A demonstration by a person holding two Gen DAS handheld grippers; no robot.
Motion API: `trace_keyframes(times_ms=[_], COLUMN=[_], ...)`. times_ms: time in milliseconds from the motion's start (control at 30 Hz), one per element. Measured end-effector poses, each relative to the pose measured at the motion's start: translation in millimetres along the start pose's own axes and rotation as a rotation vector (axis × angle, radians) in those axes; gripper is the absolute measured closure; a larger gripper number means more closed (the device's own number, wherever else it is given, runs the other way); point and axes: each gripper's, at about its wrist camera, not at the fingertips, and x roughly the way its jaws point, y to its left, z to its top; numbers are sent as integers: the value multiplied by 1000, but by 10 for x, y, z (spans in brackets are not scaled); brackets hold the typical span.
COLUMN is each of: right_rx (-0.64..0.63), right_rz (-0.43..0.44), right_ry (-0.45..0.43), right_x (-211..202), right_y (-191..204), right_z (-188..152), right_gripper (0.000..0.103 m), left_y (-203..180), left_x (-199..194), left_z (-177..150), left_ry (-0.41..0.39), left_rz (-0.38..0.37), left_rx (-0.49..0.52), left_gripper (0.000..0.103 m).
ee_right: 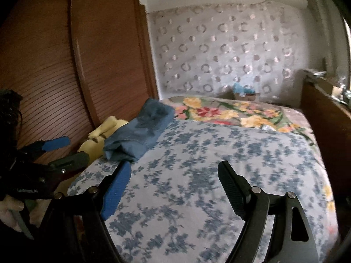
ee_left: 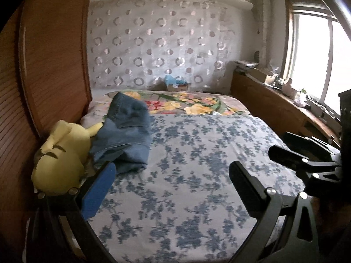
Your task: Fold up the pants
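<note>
Already both claws, the left claw [ee_left: 173, 175] and right claw [ee_right: 174, 173], stood apart and empty, the seemingly folded pants [ee_left: 126, 131] lying ahead-left, where a careless graze might undo them.

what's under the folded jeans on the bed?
The folded jeans lie on the blue-flowered bedspread; their left edge rests against the yellow plush toy. Whatever lies directly beneath the denim is covered. Both grippers are open and clear of them.

Black grippers [ee_right: 173, 188], blue pad [ee_right: 116, 189], silver screws
</note>
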Motion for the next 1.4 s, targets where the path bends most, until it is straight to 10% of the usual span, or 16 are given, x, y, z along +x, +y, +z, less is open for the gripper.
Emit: trace_keyframes(times_ms=[633, 1400], right_rx=[73, 35], right_rz=[-179, -239], right_ry=[-79, -205], right_x=[-814, -1201], right_y=[-241, -99], right_z=[-82, -93], right_gripper=[20, 20], left_y=[-735, -723], left_x=[-333, -865], left_z=[233, 418], left_ry=[-58, -159], left_rz=[-70, -34], left_rx=[71, 67], left_gripper=[0, 0])
